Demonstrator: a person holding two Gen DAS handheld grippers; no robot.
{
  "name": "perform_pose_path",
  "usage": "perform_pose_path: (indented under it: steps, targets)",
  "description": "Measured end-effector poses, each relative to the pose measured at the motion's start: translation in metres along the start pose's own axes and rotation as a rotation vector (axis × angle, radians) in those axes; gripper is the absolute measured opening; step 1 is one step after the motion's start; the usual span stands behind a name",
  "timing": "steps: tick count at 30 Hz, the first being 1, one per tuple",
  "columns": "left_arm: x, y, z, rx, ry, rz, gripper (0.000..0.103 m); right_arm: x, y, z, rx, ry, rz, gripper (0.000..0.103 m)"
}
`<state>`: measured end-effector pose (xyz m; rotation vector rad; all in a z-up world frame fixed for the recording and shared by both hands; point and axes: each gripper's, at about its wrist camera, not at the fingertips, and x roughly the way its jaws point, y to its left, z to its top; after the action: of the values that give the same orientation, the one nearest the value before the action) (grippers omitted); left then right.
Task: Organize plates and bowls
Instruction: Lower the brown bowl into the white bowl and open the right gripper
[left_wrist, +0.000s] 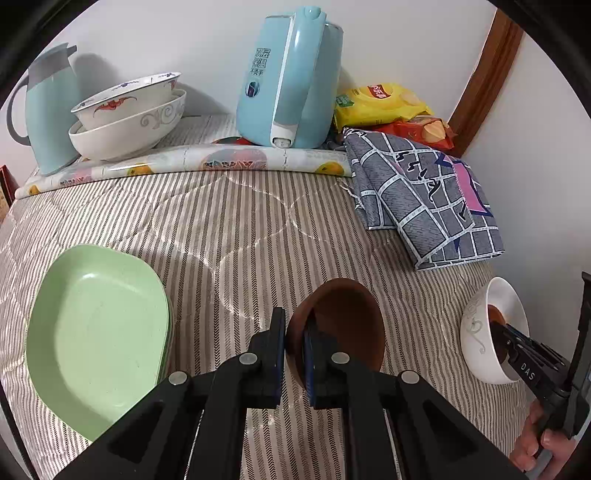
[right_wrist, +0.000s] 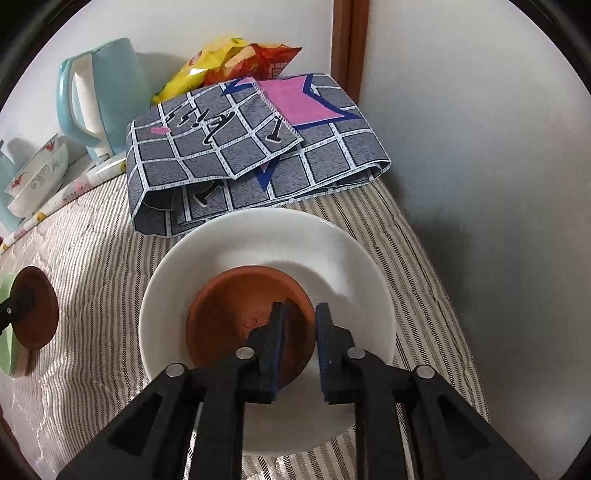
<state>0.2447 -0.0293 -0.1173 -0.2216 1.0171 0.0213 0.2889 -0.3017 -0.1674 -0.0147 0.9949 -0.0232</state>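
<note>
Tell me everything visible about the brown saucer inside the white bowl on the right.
The brown saucer is small, round and shallow, matte like terracotta, with a raised rim and a darker inner floor. It lies tilted inside the white bowl, resting on the bowl's inner wall. The right gripper straddles its near rim with a gap on one side, so it looks released. The bowl sits on the striped cloth.

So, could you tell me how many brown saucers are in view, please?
2: one brown saucer clamped in the left gripper, another lying inside the white bowl. More may be hidden.
</note>
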Motion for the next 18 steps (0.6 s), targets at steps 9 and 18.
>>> perform_pose_path:
  steps: [9,18]
  targets:
    - [-0.006,-0.009,-0.001,0.010,-0.007,-0.005,0.009,-0.034,-0.004,0.000,-0.001,-0.071,0.000,0.026]
    - [-0.021,-0.034,-0.005,0.034,-0.024,-0.019,0.009,-0.072,-0.016,-0.006,0.011,-0.136,0.025,0.026]
